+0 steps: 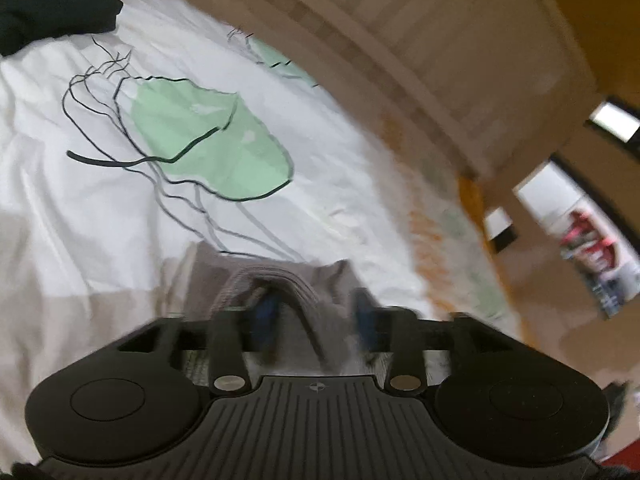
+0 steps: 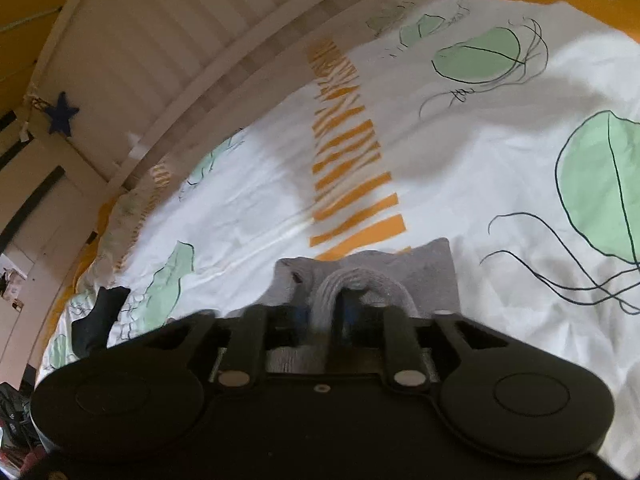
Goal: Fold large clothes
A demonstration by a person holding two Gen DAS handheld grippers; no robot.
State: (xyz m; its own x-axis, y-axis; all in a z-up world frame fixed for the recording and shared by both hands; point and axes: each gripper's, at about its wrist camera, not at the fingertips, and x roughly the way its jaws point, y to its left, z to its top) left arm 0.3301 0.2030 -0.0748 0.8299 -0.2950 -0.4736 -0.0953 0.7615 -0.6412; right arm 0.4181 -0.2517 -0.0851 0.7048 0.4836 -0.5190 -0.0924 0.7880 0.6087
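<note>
Left gripper point(image 1: 316, 312) clenched on grey garment point(image 1: 328, 280) hem | right gripper point(image 2: 340, 312) likewise | keep edge taut, level over duvet point(image 2: 460, 152)

duvet cover point(image 2: 256, 216): white, mint-green jellyfish in thin black outline, orange zebra-stripe patches, orange border | garment point(image 2: 432, 272): plain grey, ribbed edge | dark garment point(image 1: 48, 4): black | headboard point(image 2: 168, 48): white slats | star point(image 2: 61, 118): dark blue

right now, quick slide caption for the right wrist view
Right gripper shut on a ribbed edge of grey garment, lifted over a jellyfish-print duvet.
</note>
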